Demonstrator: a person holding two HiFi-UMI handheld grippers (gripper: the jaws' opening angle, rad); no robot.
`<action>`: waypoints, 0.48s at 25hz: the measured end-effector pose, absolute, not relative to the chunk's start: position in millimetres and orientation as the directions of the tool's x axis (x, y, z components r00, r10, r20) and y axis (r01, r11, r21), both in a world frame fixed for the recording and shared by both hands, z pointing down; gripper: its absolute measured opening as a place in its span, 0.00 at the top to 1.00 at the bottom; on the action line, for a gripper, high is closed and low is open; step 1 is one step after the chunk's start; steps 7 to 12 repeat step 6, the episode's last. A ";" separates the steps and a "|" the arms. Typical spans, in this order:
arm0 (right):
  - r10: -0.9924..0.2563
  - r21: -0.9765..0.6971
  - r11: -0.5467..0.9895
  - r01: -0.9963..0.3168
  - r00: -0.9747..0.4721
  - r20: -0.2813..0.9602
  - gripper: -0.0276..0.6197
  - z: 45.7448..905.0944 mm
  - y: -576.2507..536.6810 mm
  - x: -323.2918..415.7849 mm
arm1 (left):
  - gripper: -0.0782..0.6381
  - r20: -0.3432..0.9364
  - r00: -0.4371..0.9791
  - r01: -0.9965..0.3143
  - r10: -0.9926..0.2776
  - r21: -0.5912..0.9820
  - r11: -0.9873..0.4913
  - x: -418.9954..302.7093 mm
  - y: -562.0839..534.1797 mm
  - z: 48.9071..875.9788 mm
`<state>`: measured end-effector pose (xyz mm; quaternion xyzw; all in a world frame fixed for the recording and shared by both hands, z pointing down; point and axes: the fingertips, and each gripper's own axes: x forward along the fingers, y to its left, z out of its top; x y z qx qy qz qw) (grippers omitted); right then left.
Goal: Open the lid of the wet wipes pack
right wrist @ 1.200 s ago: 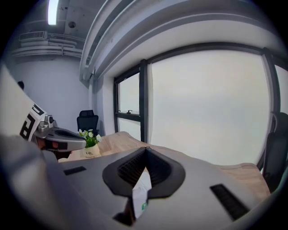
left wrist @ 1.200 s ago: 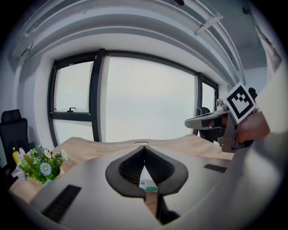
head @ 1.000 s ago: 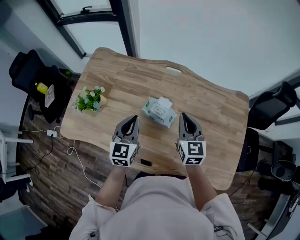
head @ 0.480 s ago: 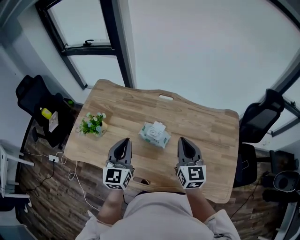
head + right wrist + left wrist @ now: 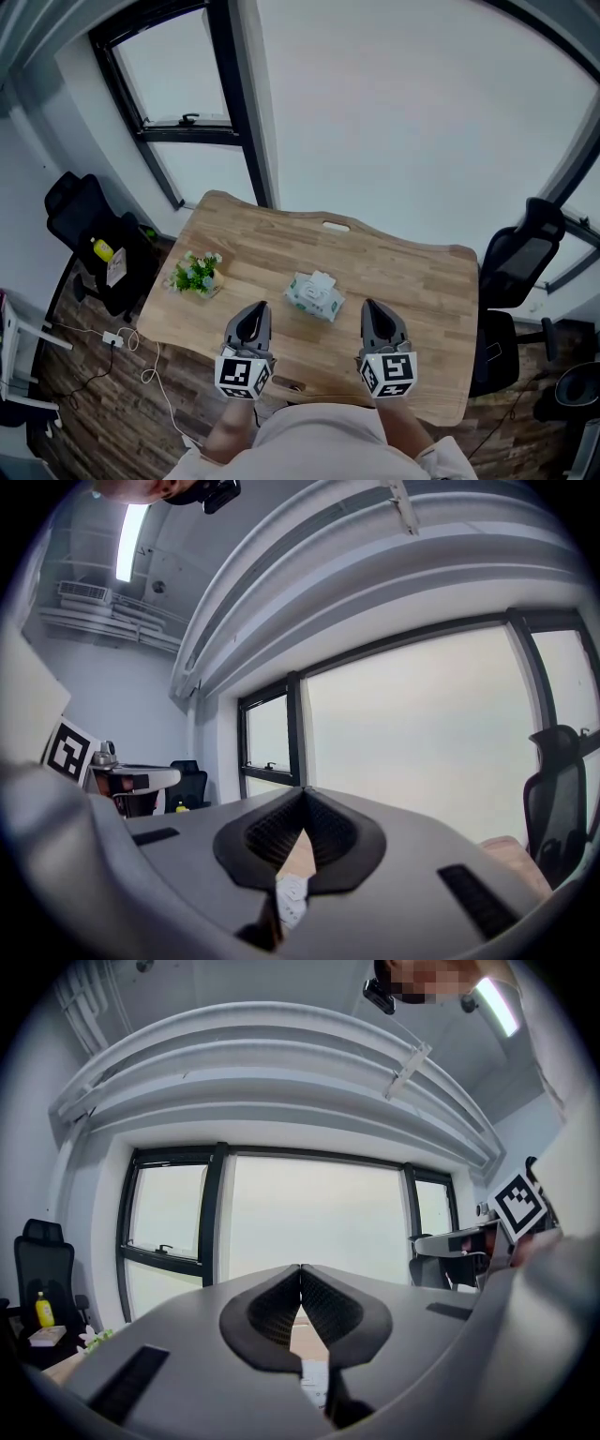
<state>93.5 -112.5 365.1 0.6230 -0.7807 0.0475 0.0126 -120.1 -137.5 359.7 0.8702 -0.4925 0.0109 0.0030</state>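
**A:** Head view: where's the pack?

**B:** The wet wipes pack (image 5: 314, 298) lies mid-table (image 5: 412, 281), just beyond your left gripper (image 5: 253, 315) and right gripper (image 5: 373, 315) and between them. Neither touches it. A white flap (image 5: 322, 279) stands up from its top. It could be the lid raised or a wipe; it's too small to tell.

**A:** Left gripper view?

**B:** The jaws are pinched tip to tip with nothing between them, and they point level at the window.

**A:** Right gripper view?

**B:** The same: tips together, empty, held level.

**A:** So which step am I on?

**B:** It fits two: you're hovering before going in, or you've backed off from a lid that's already up. Settle what the flap is before you commit either claw.
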 end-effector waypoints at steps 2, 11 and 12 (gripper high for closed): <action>-0.971 -0.058 0.222 -0.973 -0.226 0.072 0.95 361.7 -111.0 91.3 | 0.86 0.023 0.517 -0.856 -0.856 -0.005 -0.517 -120.4 -136.8 359.2; -0.972 -0.062 0.222 -0.973 -0.226 0.063 0.95 358.0 -107.6 88.5 | 0.86 0.022 0.528 -0.849 -0.849 -0.008 -0.528 -118.9 -134.7 358.2; -0.972 -0.062 0.222 -0.973 -0.226 0.063 0.95 358.0 -107.6 88.5 | 0.86 0.022 0.528 -0.849 -0.849 -0.008 -0.528 -118.9 -134.7 358.2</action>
